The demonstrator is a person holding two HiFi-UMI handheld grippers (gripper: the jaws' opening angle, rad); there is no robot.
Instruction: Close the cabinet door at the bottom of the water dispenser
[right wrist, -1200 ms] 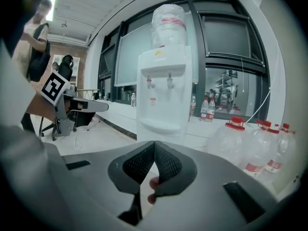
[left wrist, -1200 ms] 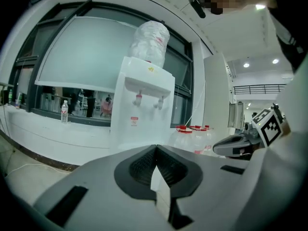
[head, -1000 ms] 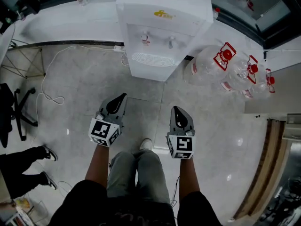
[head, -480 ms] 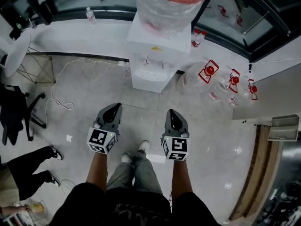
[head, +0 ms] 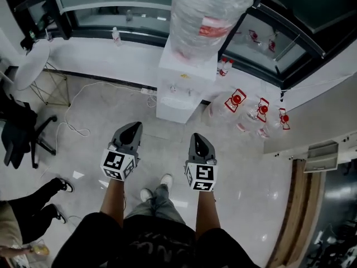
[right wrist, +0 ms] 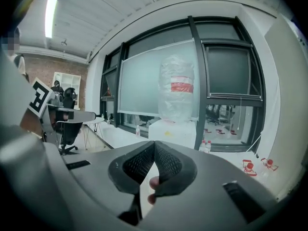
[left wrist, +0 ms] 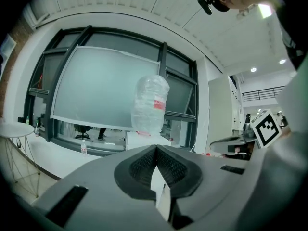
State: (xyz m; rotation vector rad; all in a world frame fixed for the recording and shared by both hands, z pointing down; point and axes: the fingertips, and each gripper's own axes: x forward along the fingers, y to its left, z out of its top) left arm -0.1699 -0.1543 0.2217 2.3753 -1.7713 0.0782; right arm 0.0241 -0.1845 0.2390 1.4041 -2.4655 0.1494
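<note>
Tongs point(head: 137, 125) point(head: 197, 135) both closed, empty.

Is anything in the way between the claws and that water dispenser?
Nothing visible: bare floor runs from the left claw and right claw to the water dispenser. A cable lies left of it, bottles right.

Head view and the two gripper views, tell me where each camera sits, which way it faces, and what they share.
Head view: on the person's head, looking steeply down at the floor and water dispenser; forearms, legs, left tongs and right tongs show.
Left gripper view: on the left tongs, facing level toward the dispenser; own shut jaws show.
Right gripper view: on the right tongs, facing the dispenser; shut jaws and a fingertip show.
Shared: all three see the dispenser's bottle.
</note>
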